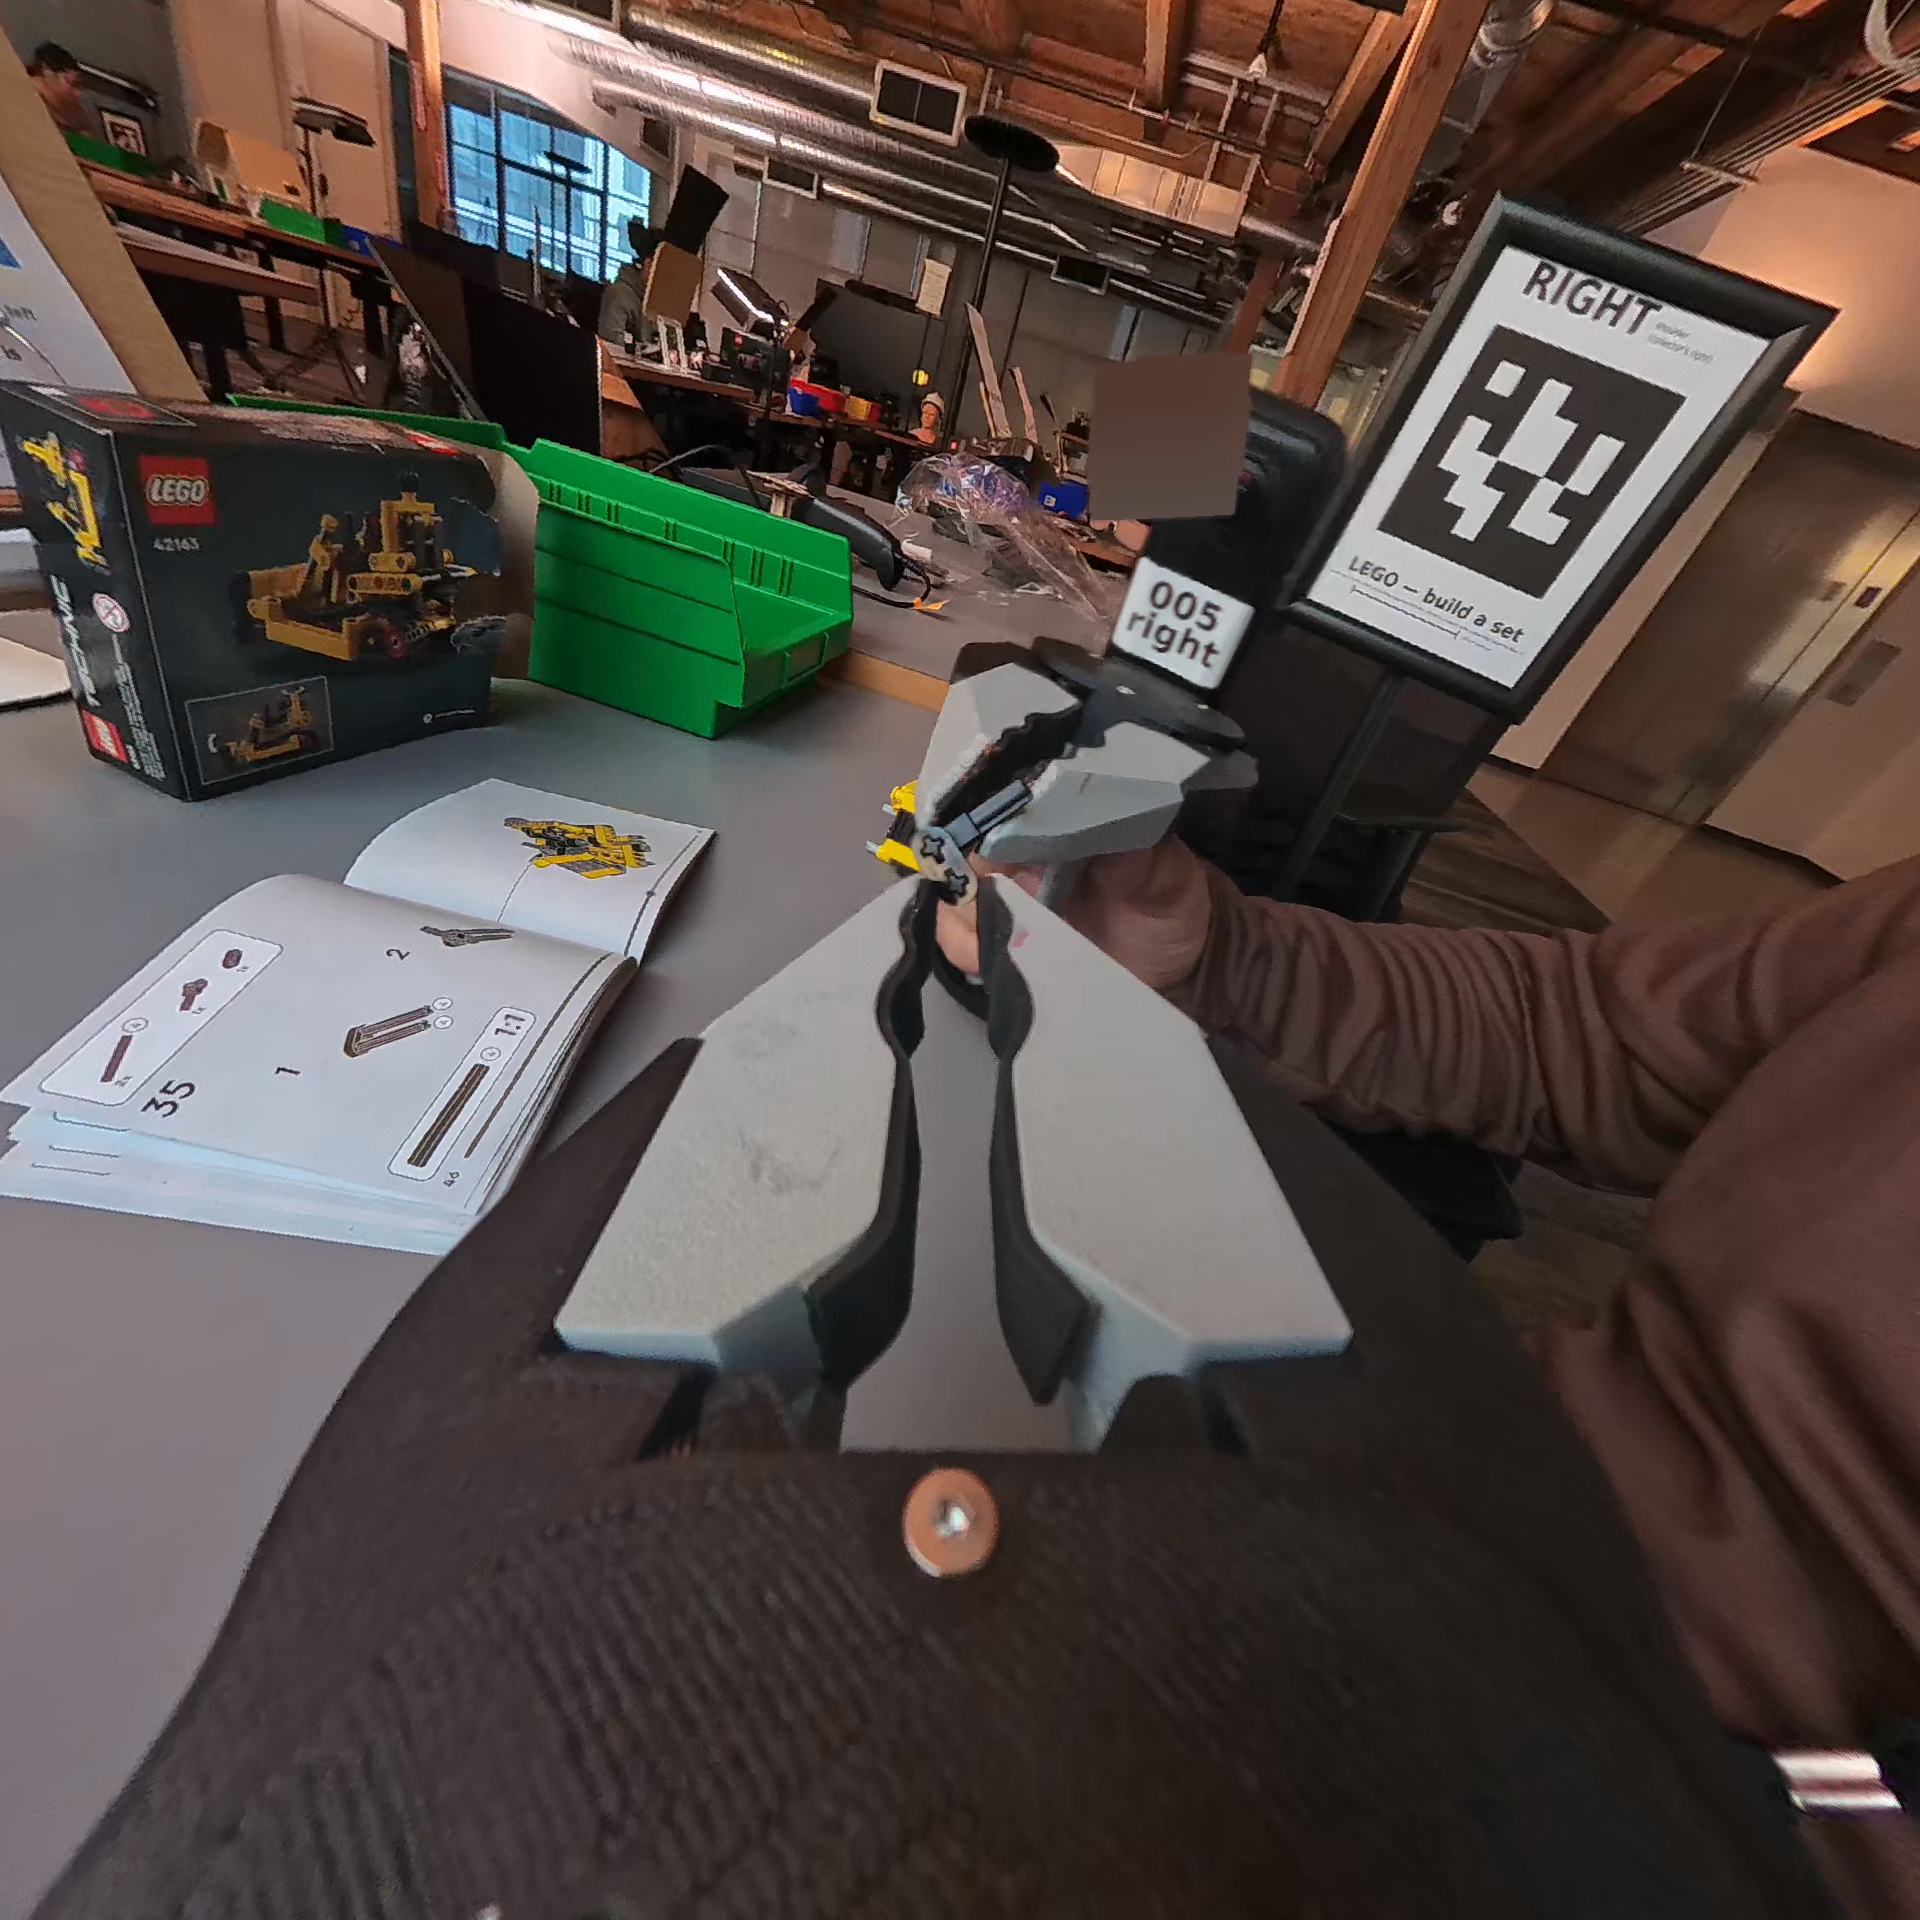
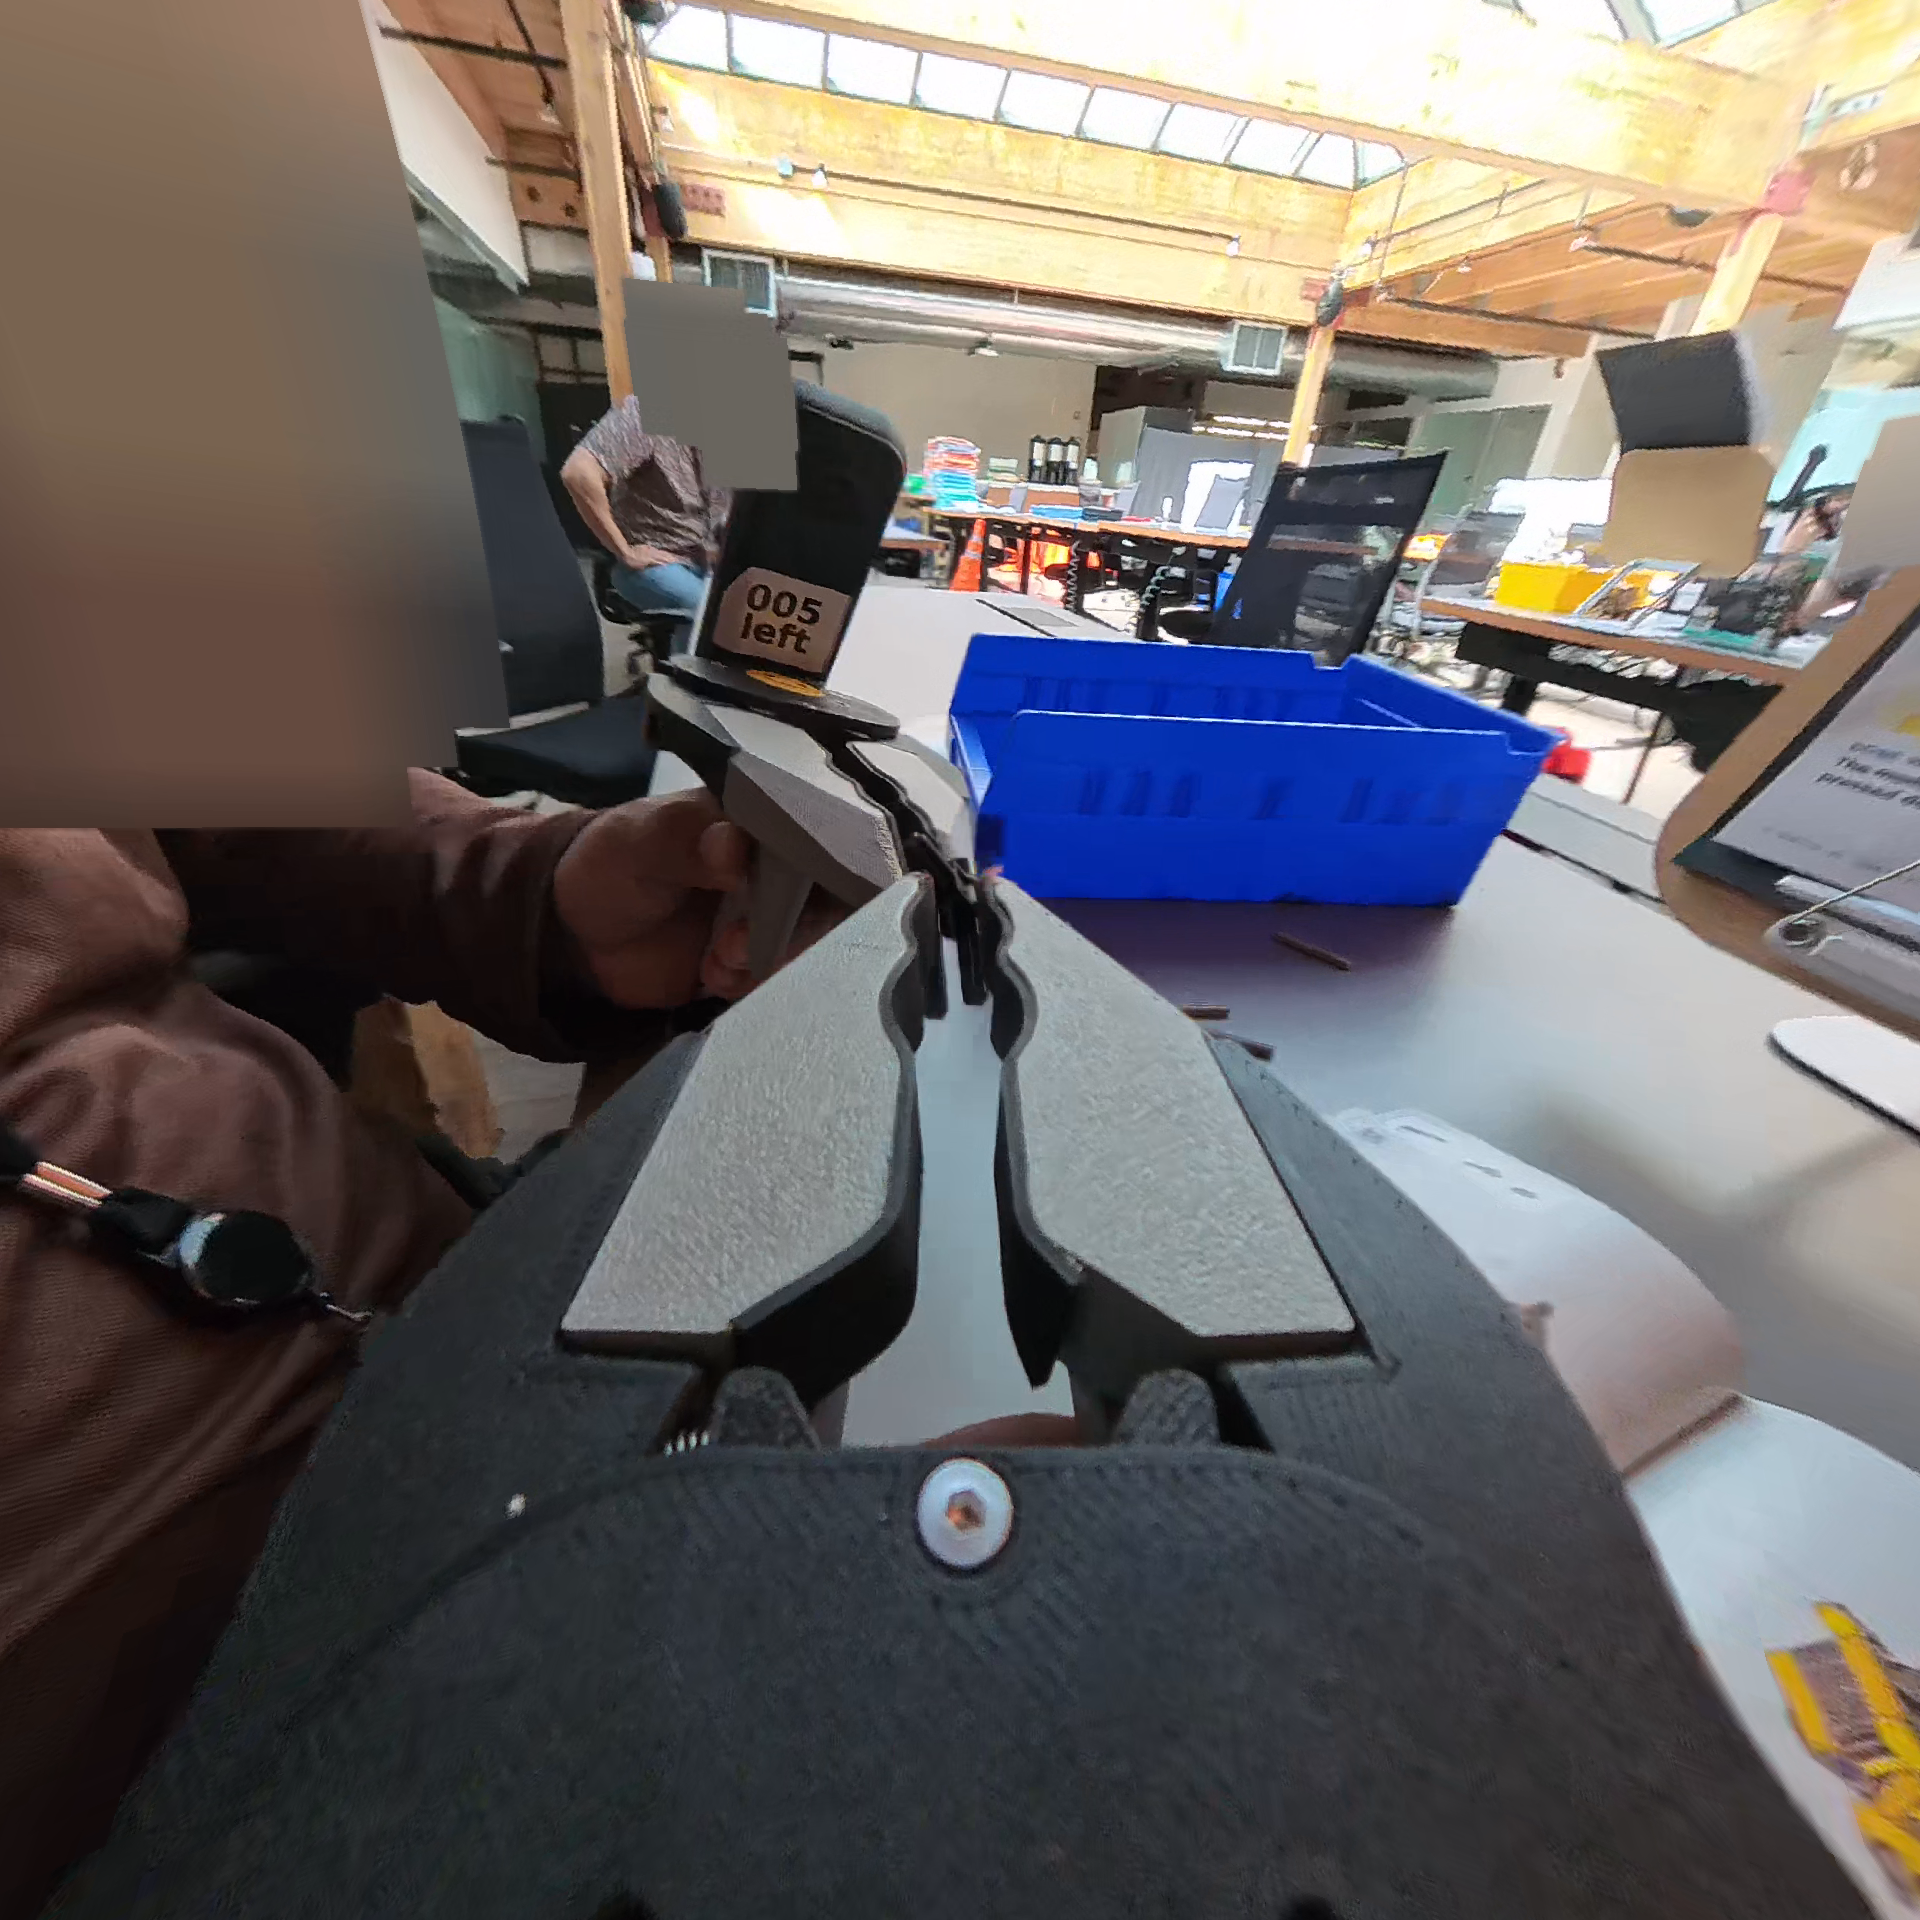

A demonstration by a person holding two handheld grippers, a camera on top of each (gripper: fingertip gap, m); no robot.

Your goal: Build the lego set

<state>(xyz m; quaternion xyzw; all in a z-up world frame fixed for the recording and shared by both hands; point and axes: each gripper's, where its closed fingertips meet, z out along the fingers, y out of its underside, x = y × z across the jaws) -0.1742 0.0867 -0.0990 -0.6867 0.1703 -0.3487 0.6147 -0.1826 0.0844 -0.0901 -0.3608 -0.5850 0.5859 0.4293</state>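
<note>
Both grippers meet in mid-air above the grey table (image 1: 156, 1351). My left gripper (image 1: 951, 899) is shut on a small tan and black lego piece (image 1: 954, 871) at its fingertips. My right gripper (image 1: 961, 821) comes in from above right, shut on a black lego piece (image 1: 992, 808) joined to a small yellow part (image 1: 894, 842). In the right wrist view, my right gripper (image 2: 958, 940) pinches thin black pieces (image 2: 971, 961), and the left gripper (image 2: 935, 852) touches them from the left. How the pieces join is hidden by the fingers.
An open instruction booklet (image 1: 312, 1039), the set's box (image 1: 260, 582) and a green bin (image 1: 675, 603) lie to the left. A framed sign on a stand (image 1: 1538, 447) is at the right. A blue bin (image 2: 1226, 790), loose brown pins (image 2: 1314, 951), a clipboard (image 2: 1818, 831) and a bag of yellow parts (image 2: 1849, 1714) also show. The tips of both grippers are at nearly the same place.
</note>
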